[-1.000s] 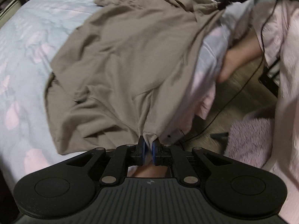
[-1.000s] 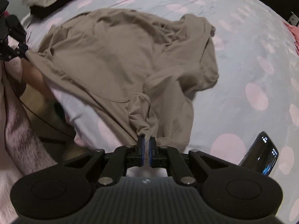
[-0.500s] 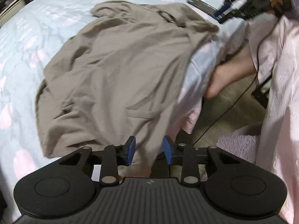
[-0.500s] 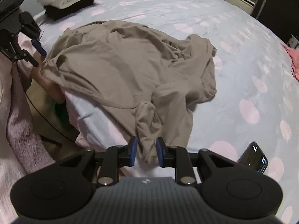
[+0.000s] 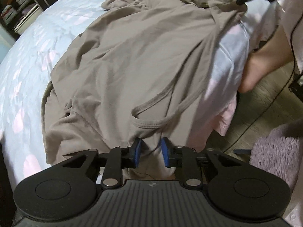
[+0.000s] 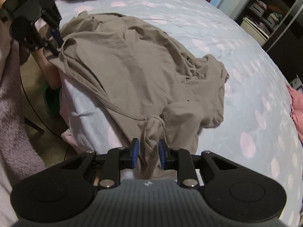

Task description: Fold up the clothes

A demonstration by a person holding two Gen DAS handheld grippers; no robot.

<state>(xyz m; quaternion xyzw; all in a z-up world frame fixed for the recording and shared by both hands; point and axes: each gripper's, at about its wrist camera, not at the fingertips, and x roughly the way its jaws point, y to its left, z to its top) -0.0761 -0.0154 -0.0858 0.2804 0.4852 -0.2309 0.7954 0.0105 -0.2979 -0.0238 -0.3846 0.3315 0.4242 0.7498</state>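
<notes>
Left tool (image 5: 149, 152): jaws partly open, shirt (image 5: 136, 56) edge loose between pads, bottom centre.
Right tool (image 6: 146, 152): partly open, shirt fold between, ungripped.
Bed (image 6: 255, 75): under shirt.

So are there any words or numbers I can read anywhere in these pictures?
None can be read.
Left gripper: a small round logo on its body, no letters.
Right gripper: a small mark, too blurred to read.
Brown shirt: plain, no print.
Shelf boxes: too small to read.

Indoor lighting was dim and diffuse, with soft shadows and no glare. Both fisheye views bowed strongly toward the edges. Motion blur smeared the bedsheet (image 5: 34, 60) at 9 o'clock and (image 6: 265, 113) at 3 o'clock.
</notes>
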